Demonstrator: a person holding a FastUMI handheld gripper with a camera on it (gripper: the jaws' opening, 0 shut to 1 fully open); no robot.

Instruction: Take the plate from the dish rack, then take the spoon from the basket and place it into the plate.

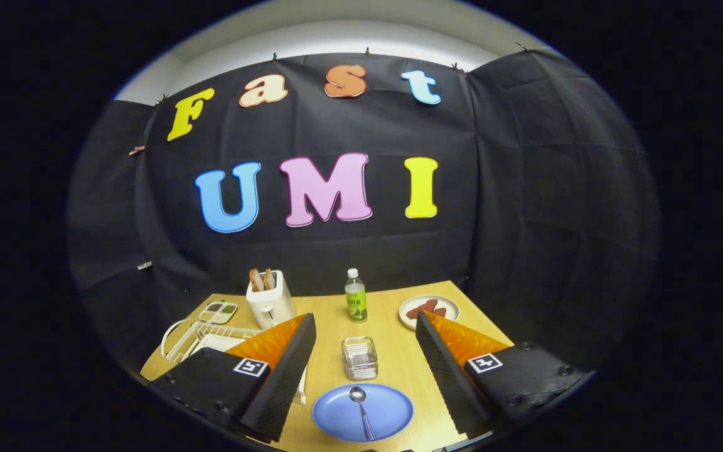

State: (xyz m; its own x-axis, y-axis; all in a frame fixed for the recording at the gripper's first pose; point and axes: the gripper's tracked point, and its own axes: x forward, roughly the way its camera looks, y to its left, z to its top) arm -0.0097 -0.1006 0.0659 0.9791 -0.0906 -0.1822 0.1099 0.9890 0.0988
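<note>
A blue plate (386,415) lies flat on the wooden table, low between my two fingers. On it rests a metal spoon (361,411), bowl end pointing away from me and handle toward me. Just beyond the plate stands the small wire basket (359,358), which looks empty. The white dish rack (201,339) sits left of the left finger, partly hidden by it. My gripper (364,336) is open, its fingers wide apart and held above the table with nothing between them.
A white toaster (270,300) with bread slices stands beyond the rack. A green bottle (355,296) is at the middle back. A small plate with brown food (428,310) lies back right, and a divided tray (218,310) back left.
</note>
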